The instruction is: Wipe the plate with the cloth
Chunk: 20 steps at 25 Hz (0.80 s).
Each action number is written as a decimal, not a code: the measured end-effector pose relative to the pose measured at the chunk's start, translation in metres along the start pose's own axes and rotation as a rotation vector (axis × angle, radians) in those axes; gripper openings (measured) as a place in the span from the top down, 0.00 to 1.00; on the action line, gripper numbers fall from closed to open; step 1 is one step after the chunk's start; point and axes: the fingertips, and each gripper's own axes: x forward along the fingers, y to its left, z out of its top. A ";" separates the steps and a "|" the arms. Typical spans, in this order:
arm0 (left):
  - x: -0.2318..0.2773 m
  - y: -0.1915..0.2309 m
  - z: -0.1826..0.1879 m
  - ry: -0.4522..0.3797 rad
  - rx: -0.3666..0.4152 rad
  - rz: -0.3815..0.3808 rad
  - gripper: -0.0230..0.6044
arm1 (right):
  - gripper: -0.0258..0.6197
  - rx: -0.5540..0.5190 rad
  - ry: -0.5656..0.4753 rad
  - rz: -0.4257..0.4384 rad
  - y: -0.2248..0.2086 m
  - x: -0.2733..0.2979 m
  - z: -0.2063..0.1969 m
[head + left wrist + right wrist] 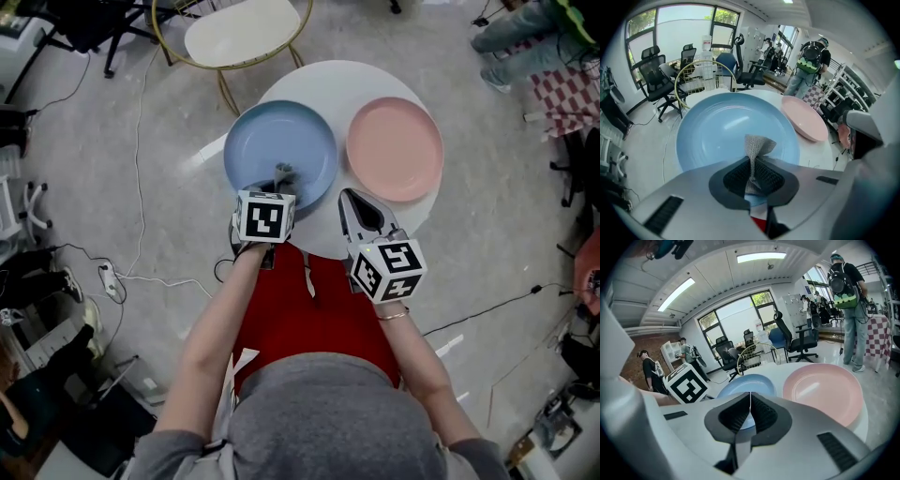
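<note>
The left gripper (751, 164) pinches the grey cloth (758, 144) between its jaws, free end just ahead over the blue plate (717, 131), likely poised for wiping. The right gripper (750, 399) hangs aside, jaws together on nothing.

Pinching cloth (283, 172) with left gripper (281, 187) above near rim of blue plate (281, 141); pink plate (395, 148) alongside, at right edge of table (323, 82).

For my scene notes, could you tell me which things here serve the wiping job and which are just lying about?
In use: grey cloth, pinched in the left tongs; blue plate.
Idle: pink plate; right tongs, shut and empty; chair.
</note>
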 end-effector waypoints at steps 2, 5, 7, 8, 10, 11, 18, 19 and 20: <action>-0.006 0.016 -0.006 0.002 -0.016 0.021 0.91 | 0.91 -0.013 0.008 0.020 0.012 0.006 -0.001; -0.014 0.036 -0.011 -0.004 -0.045 0.052 0.91 | 0.91 -0.027 0.018 0.048 0.027 0.013 -0.002; -0.019 0.047 -0.012 -0.009 -0.057 0.067 0.91 | 0.91 -0.035 0.022 0.062 0.036 0.017 -0.002; -0.021 0.052 -0.013 -0.012 -0.060 0.073 0.91 | 0.91 -0.039 0.024 0.069 0.040 0.020 -0.002; -0.026 0.061 -0.013 -0.015 -0.059 0.083 0.91 | 0.91 -0.047 0.026 0.079 0.047 0.025 -0.001; -0.028 0.064 -0.013 -0.017 -0.057 0.088 0.91 | 0.91 -0.050 0.026 0.082 0.051 0.027 0.000; -0.040 0.086 -0.010 -0.041 -0.045 0.093 0.91 | 0.91 -0.057 0.014 0.086 0.071 0.040 0.005; -0.041 0.088 -0.009 -0.045 -0.043 0.093 0.91 | 0.91 -0.056 0.012 0.083 0.073 0.042 0.006; -0.041 0.091 -0.008 -0.049 -0.041 0.093 0.91 | 0.91 -0.055 0.009 0.081 0.073 0.043 0.007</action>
